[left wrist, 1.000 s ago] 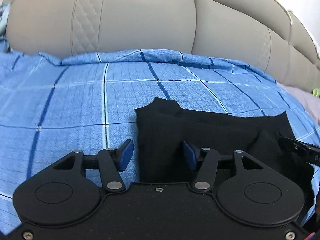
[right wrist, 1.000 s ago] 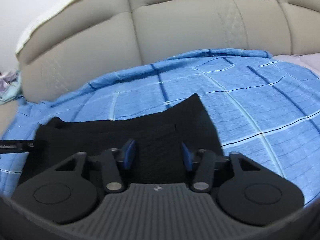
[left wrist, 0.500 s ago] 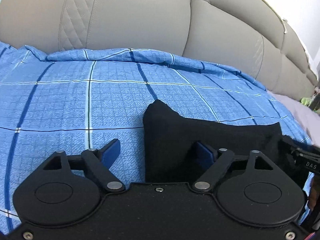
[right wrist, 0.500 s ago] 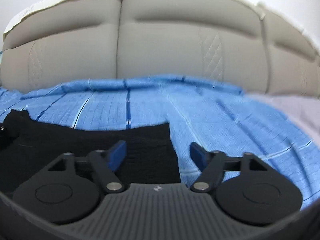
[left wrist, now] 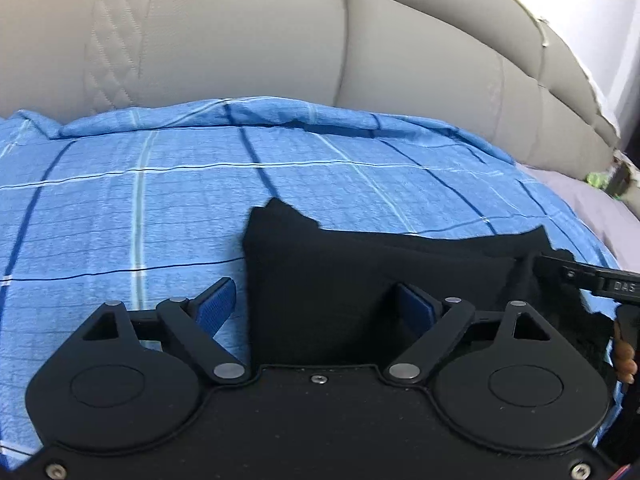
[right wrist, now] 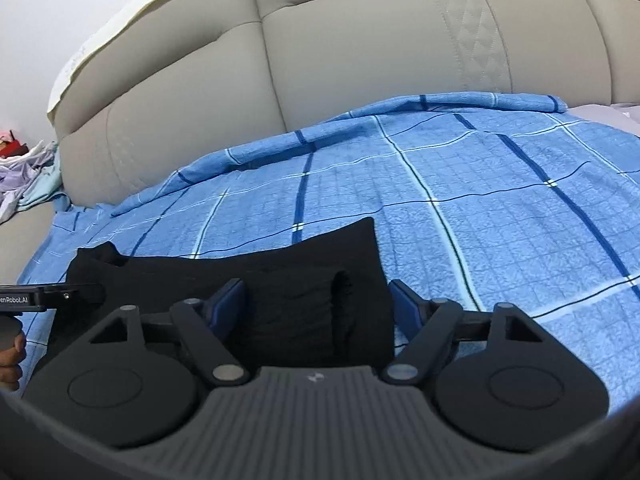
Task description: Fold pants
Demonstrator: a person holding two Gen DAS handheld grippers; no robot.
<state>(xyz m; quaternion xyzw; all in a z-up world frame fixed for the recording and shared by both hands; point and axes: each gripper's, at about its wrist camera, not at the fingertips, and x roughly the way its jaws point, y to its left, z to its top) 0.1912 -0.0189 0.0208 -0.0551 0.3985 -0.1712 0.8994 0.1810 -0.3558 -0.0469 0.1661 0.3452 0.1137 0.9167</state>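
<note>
The black pants (left wrist: 360,272) lie folded in a flat block on the blue checked blanket (left wrist: 120,208). My left gripper (left wrist: 316,304) is open, its jaws straddling the left end of the pants. My right gripper (right wrist: 320,304) is open, its jaws straddling the right end of the pants (right wrist: 296,280). Neither gripper holds any cloth. The right gripper's body shows at the right edge of the left wrist view (left wrist: 600,280). The left gripper's body shows at the left edge of the right wrist view (right wrist: 40,296).
A beige padded headboard (left wrist: 240,40) rises behind the blanket and also shows in the right wrist view (right wrist: 360,48). Loose clothes (right wrist: 24,176) lie at the far left. A grey sheet (left wrist: 580,196) shows beyond the blanket's right edge.
Both grippers' jaws have opened wider over the last second. The right wrist view swung right and back. The pants lie where they were.
</note>
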